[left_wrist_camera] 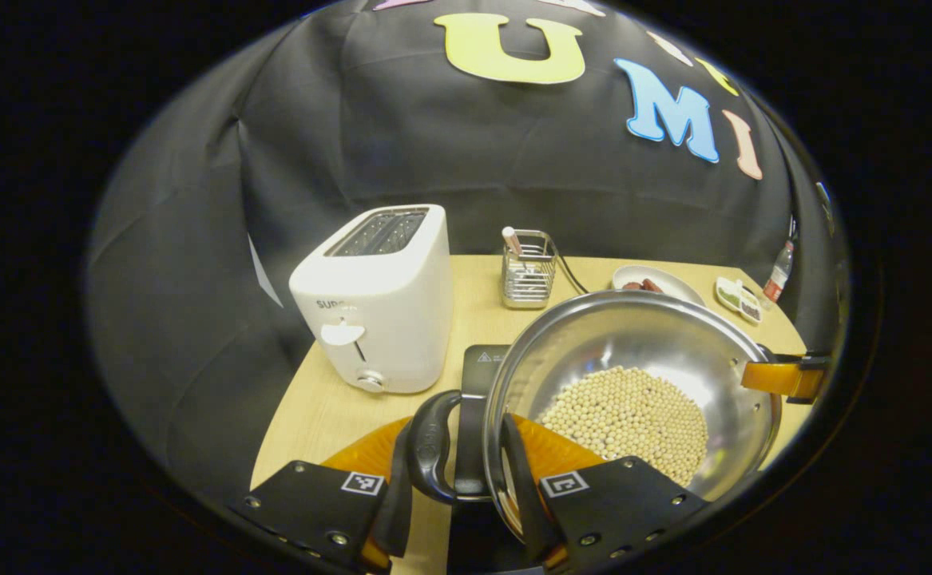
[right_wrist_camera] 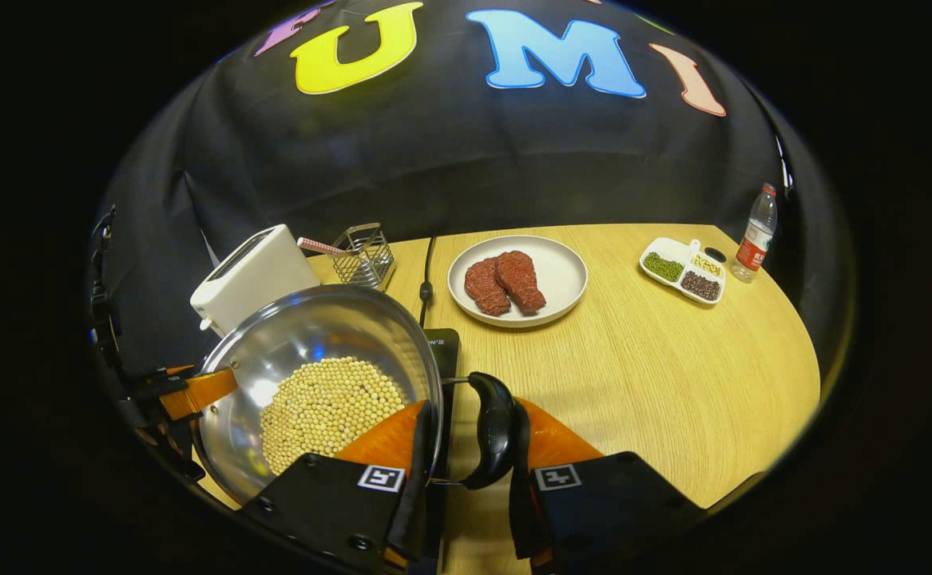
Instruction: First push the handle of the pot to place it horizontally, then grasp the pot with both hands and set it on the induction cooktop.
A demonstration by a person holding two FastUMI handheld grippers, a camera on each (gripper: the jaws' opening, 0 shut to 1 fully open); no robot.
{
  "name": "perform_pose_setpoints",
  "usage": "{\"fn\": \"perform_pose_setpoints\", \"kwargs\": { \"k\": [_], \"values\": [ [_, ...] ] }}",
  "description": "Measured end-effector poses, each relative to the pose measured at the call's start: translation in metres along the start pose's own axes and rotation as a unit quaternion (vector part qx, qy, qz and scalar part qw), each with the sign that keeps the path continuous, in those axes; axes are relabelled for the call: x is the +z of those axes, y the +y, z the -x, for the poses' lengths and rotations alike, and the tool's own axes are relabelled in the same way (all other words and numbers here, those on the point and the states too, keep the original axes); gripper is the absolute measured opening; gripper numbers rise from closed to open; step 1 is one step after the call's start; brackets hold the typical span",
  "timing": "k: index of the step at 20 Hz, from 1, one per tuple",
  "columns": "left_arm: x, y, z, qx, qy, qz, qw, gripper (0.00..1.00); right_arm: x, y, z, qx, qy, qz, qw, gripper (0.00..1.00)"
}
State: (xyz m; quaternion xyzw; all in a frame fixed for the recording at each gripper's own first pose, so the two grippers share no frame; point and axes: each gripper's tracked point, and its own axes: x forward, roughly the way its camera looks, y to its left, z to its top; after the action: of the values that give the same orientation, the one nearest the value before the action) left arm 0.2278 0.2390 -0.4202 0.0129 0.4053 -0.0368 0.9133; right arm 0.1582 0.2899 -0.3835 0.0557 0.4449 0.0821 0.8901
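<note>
A steel pot [left_wrist_camera: 673, 343] [right_wrist_camera: 298, 335] holding soybeans [left_wrist_camera: 629, 415] [right_wrist_camera: 326, 411] hangs over the black induction cooktop [left_wrist_camera: 485, 355] [right_wrist_camera: 443, 347]; I cannot tell whether its base touches. My left gripper [left_wrist_camera: 458, 487] is shut on the pot's left black handle [left_wrist_camera: 431, 447], one finger outside the handle and one inside the rim. My right gripper [right_wrist_camera: 467, 479] is shut the same way on the opposite handle [right_wrist_camera: 491, 431]. Each gripper also appears as an orange finger at the pot's far rim, the right gripper [left_wrist_camera: 785, 377] and the left gripper [right_wrist_camera: 186, 391].
A white toaster [left_wrist_camera: 378, 303] [right_wrist_camera: 254, 275] stands left of the cooktop, with a wire utensil holder [left_wrist_camera: 528, 271] [right_wrist_camera: 363, 255] behind. A plate of meat [right_wrist_camera: 517, 279], a divided dish of beans [right_wrist_camera: 683, 269] and a bottle [right_wrist_camera: 755, 233] sit on the wooden table [right_wrist_camera: 633, 375].
</note>
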Motion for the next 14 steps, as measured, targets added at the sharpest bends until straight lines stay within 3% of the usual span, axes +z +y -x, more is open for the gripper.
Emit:
{"fn": "perform_pose_setpoints", "kwargs": {
  "k": [5, 6, 8, 9, 10, 12, 14],
  "values": [
    [-0.001, 0.0, 0.001, 0.0, -0.001, 0.004, 1.0, 0.56, 0.002, 0.0, 0.0, 0.001, -0.004, 0.004, 1.0, 0.41],
    [-0.002, 0.001, 0.001, 0.002, -0.001, 0.006, 1.0, 0.56, 0.002, 0.0, 0.0, 0.002, -0.006, 0.006, 1.0, 0.49],
    [-0.003, 0.001, 0.001, 0.012, -0.007, 0.006, 1.0, 0.59, 0.003, -0.001, -0.001, 0.007, -0.01, 0.011, 1.0, 0.51],
    [-0.004, 0.001, 0.001, 0.018, -0.008, 0.006, 1.0, 0.66, 0.003, 0.0, 0.0, 0.008, -0.01, 0.011, 1.0, 0.55],
    [-0.007, 0.001, 0.002, 0.02, -0.007, 0.011, 1.0, 0.61, -0.001, 0.002, -0.002, 0.014, -0.005, 0.01, 1.0, 0.55],
    [-0.009, 0.0, 0.0, 0.023, -0.006, 0.03, 0.999, 0.72, -0.01, 0.003, -0.003, 0.018, 0.01, 0.008, 1.0, 0.6],
    [-0.008, 0.006, -0.002, 0.035, -0.015, 0.045, 0.998, 0.78, -0.018, 0.0, 0.002, 0.007, 0.005, 0.012, 1.0, 0.99]
  ]
}}
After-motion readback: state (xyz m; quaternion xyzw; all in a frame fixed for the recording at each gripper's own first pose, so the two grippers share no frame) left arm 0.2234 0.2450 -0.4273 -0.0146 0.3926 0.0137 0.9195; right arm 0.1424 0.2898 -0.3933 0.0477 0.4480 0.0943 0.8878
